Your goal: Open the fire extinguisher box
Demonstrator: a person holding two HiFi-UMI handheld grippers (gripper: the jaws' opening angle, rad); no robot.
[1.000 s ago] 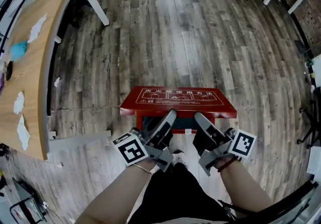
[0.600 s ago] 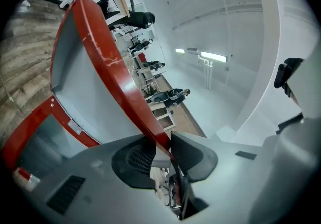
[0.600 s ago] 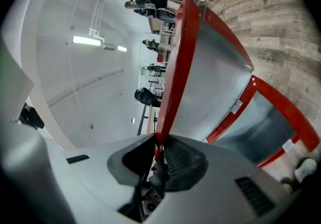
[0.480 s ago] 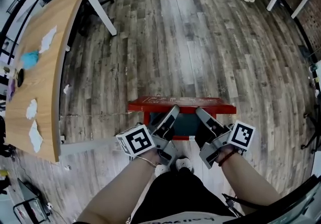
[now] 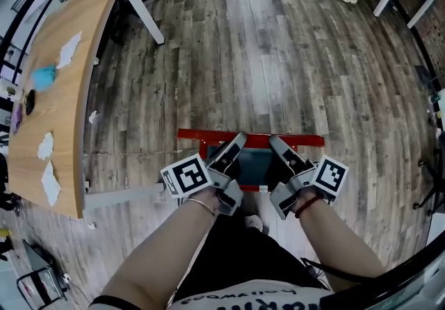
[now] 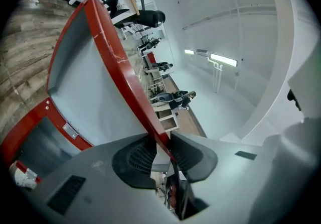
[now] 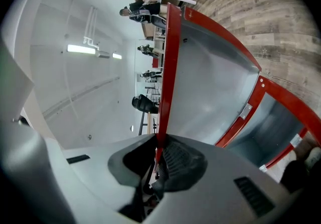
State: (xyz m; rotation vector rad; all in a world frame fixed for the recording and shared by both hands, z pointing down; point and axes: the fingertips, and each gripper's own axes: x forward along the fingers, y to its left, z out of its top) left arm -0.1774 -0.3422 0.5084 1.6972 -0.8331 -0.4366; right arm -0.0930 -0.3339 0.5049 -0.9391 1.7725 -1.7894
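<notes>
fire extinguisher box (image 5: 254, 165) sits on the wood plank floor (image 5: 264, 44) near a wooden table (image 5: 59, 86), lid (image 5: 201, 134) raised. left gripper (image 6: 160, 143) pinches the lid's edge; right gripper (image 7: 159, 153) jaws are closing on it.

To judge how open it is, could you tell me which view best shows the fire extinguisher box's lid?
The left gripper view: the lid shows large, grey inner face and red rim. The right gripper view shows the lid nearly as well; the head view only its red edge.
</notes>
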